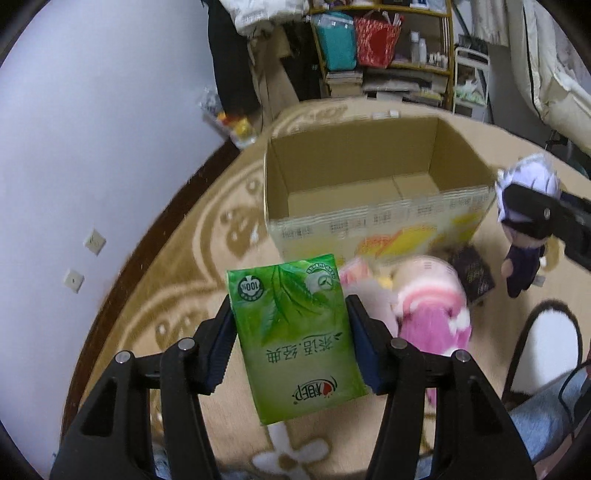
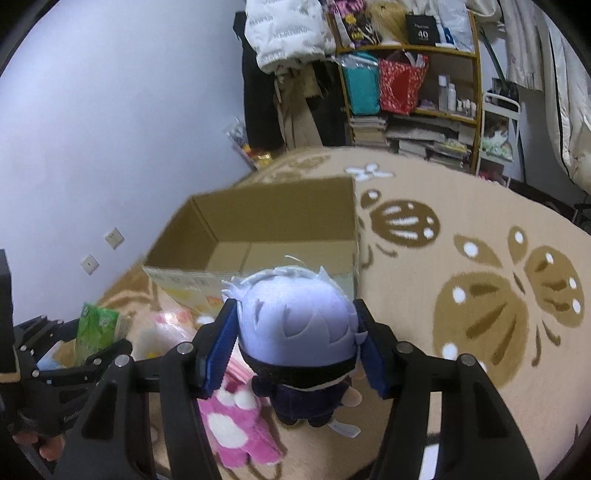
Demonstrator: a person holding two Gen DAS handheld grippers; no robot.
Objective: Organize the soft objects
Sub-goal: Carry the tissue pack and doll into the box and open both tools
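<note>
Tissue pack marked "100%", left gripper gripped

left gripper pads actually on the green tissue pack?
Touching. The left wrist view shows both blue pads of the left hand-held gripper pressed flat against the sides of the green tissue pack, with no gap either side.

Plain pale lavender wall on the left with two white wall sockets low down. Floor's covered by a beige carpet with big brown butterfly and white flower patterns. Far end has a yellow-framed shelf unit crammed with a teal bag, a red bag, bottles, and stacked books underneath. White quilted coat hangs beside it.
</note>
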